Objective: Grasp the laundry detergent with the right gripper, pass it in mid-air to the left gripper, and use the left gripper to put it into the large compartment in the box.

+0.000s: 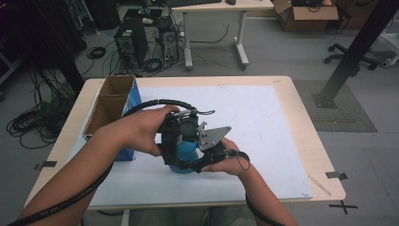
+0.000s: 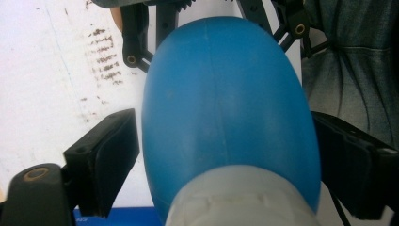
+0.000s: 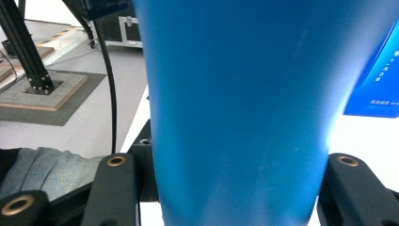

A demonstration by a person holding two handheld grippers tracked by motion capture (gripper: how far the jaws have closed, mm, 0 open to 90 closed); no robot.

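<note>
Bottle [image 1: 184, 151], blue with a pale band near one end, sits near the front middle of the white mat [image 1: 263, 122] on the table [image 1: 301, 108], caught between both grippers. Just to its left stands an open cardboard box [image 1: 113, 106] with a blue side, close behind the left hand [image 1: 141, 129]. Beyond the table, on the floor, are a computer tower [image 1: 131, 44] amid loose cables, a desk [image 1: 214, 28], and another carton [image 1: 306, 14]; a black post [image 1: 350, 56] rises at the right. None of these blocks the bottle; the two tools themselves crowd it and hide most of it from above.

The left gripper [image 2: 226, 155] comes in from the left, forearm angled across the table's front corner, cable trailing along it. In its own view the bottle's rounded body lies between the jaws: the one on the view's right looks to be against it, the other stands just off it, so the grip is not closed.

The right gripper [image 3: 240, 188] reaches in from the front right, its grey plate [image 1: 214, 136] on top. Its jaws are clamped on the bottle's sides.
</note>
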